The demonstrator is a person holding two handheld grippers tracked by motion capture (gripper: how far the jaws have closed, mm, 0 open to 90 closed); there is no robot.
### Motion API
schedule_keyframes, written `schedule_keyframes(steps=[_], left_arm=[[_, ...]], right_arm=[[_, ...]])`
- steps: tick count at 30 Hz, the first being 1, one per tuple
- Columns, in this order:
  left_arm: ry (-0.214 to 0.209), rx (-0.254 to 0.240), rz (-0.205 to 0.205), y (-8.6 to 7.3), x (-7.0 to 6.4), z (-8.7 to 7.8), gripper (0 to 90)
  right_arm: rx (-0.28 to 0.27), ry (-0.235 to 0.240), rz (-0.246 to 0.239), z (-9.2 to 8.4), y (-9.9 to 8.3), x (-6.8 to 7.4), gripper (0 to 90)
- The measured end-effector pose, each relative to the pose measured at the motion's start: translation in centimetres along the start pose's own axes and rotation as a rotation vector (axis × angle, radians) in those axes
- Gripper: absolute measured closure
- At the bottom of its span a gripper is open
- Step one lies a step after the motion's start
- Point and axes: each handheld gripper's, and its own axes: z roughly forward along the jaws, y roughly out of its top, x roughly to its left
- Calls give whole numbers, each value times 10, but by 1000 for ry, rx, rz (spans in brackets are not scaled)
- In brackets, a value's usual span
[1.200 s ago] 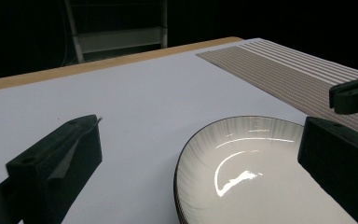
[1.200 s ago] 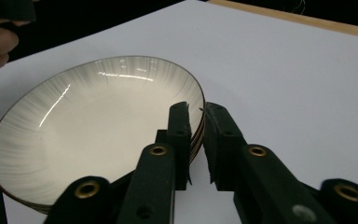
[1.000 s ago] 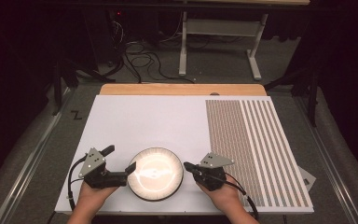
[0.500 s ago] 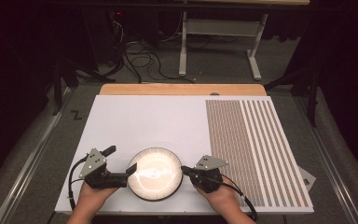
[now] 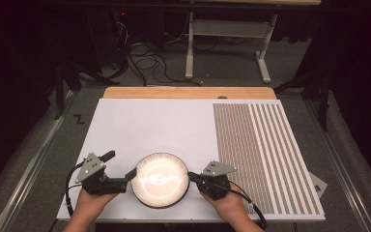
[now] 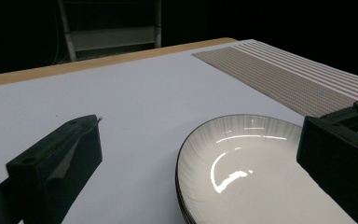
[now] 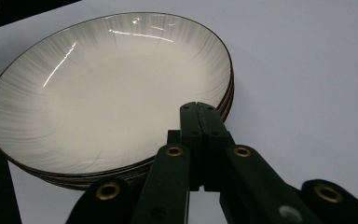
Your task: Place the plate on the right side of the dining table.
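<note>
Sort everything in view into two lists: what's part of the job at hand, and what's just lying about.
In the job:
- stack of plates
- left claw, jaws open, one on each side of the rim
- right claw, jaws shut beside the stack's rim

Just lying about:
- striped mat
- white board
- metal stand and cables on the floor behind

both black grippers carry grey 3-cornered plates, brass-ringed screw holes and trailing black cables.
</note>
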Motion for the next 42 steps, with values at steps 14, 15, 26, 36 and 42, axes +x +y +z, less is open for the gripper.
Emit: schedule_keyframes(steps=[14,15,26,36,42], left_arm=[[-43,14,44,-4,-9,2,3],[-44,10,38,-4,-8,1,3],[-45,16,2,-5,-3,-3,3],[-43,25,-8,-6,2,-4,8],[-67,68,-47,-7,4,-1,23]], right_arm=[[1,3,11,1,-1,-1,900],[0,3,12,1,-1,-1,900],[15,34,-13,9,1,10,900],[19,33,-10,13,3,10,900],[21,36,0,15,3,10,900]])
